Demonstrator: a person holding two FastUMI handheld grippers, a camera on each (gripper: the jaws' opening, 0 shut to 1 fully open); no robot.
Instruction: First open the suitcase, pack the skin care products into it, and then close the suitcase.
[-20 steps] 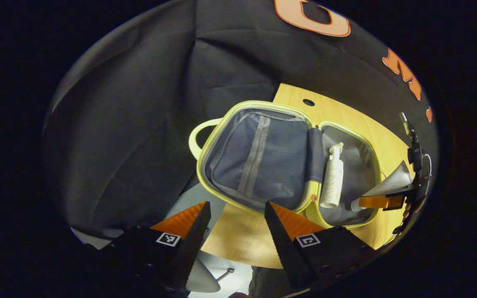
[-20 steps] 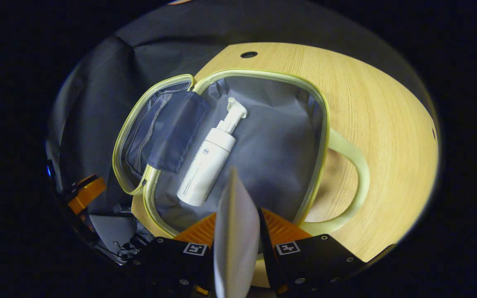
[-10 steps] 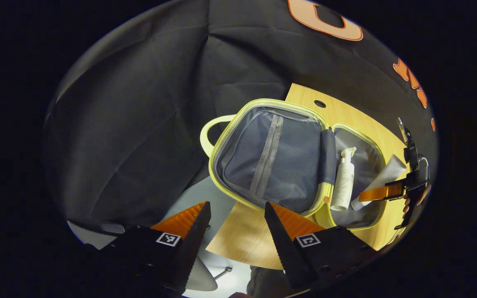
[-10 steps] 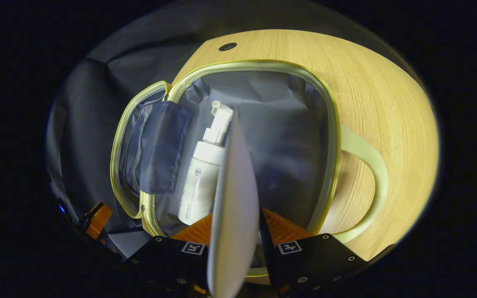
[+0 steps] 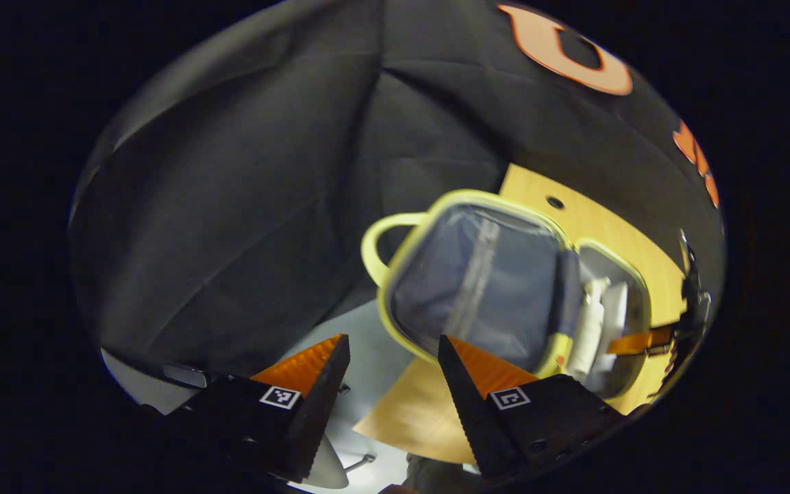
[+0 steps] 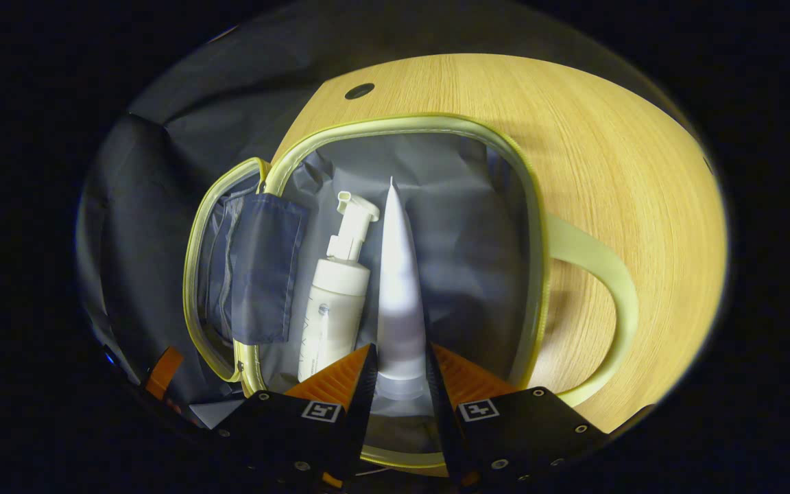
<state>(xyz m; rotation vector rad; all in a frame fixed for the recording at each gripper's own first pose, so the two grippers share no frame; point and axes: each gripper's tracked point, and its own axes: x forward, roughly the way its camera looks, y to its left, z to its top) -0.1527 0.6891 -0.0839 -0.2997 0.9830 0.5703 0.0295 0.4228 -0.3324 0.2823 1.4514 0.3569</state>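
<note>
The yellow-rimmed suitcase (image 6: 402,123) lies open on the wooden table (image 6: 607,137), grey lining up. A white pump bottle (image 6: 337,302) rests inside, left of centre. Beside it lies a white tube (image 6: 398,274), its crimped end pointing away and its cap end between the fingers of my right gripper (image 6: 400,346), which is shut on it low in the case. In the left gripper view, blurred, the suitcase (image 5: 463,197) sits to the right with its lid (image 5: 484,281) flat and the tube (image 5: 616,312) beside the bottle (image 5: 590,329). My left gripper (image 5: 392,339) hangs open off the table's left side, holding nothing.
The suitcase's pale handle (image 6: 601,274) sticks out to the right over bare wood. A round cable hole (image 6: 358,90) sits at the table's far edge. The lid's dark flap (image 6: 261,267) hangs at the hinge. Black cloth walls close in behind. Pale floor (image 5: 367,343) shows under the left gripper.
My right gripper has lowered the tube from upright in front of the camera to lying in the case beside the bottle. The left gripper view has swung left and away.
</note>
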